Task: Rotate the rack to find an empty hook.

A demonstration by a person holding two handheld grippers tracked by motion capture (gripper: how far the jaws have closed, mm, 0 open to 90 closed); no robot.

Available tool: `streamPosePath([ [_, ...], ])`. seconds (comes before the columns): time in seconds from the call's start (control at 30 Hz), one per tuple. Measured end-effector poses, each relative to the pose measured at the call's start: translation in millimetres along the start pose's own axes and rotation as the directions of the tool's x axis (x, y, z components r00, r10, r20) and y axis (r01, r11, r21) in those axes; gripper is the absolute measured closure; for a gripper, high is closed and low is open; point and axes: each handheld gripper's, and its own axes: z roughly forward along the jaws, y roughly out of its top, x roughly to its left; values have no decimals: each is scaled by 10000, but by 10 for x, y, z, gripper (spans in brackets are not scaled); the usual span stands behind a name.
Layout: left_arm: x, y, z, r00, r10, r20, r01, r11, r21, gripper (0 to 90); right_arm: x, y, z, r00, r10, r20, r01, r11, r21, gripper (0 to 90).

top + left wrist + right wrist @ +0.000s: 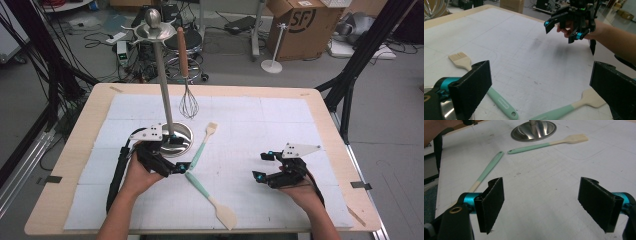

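mint brush [201, 144], mint spatula [212, 200], flat on mat

High view looks down from above your side of the table [75, 135], facing forward past the steel stand [165, 90]. Your left gripper view sits low just beside the stand base [434, 110], facing away from it, close to the mat. Your right gripper view sits low too, farther off, facing the stand base. All share the two mint-handled utensils [546, 143] beside it.
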Motion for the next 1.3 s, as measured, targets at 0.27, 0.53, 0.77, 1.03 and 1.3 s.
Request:
streamPosePath([
  [0.27,-2,1,-9,10000,47,-72,-47,10000,-21,44,3,0,-5,10000,48,-15,-48,10000,-30,207],
  [0.53,-2,0,-10,9999,123,-77,-123,9999,-10,44,-2,-4,-6,10000,30,9,-30,10000,-35,207],
  [0.77,-4,-9,-17,9999,71,-157,-71,10000,-28,44,-3,-6,-8,10000,59,25,-59,10000,1,207],
  [1.03,-3,-14,-13,9998,56,-199,-56,10000,-23,44,-7,-10,-9,10000,11,39,-11,10000,-6,207],
  [1.3,-4,-12,-17,9997,79,-251,-80,10000,-34,44,-5,-10,-6,10000,38,41,-39,10000,25,207],
])
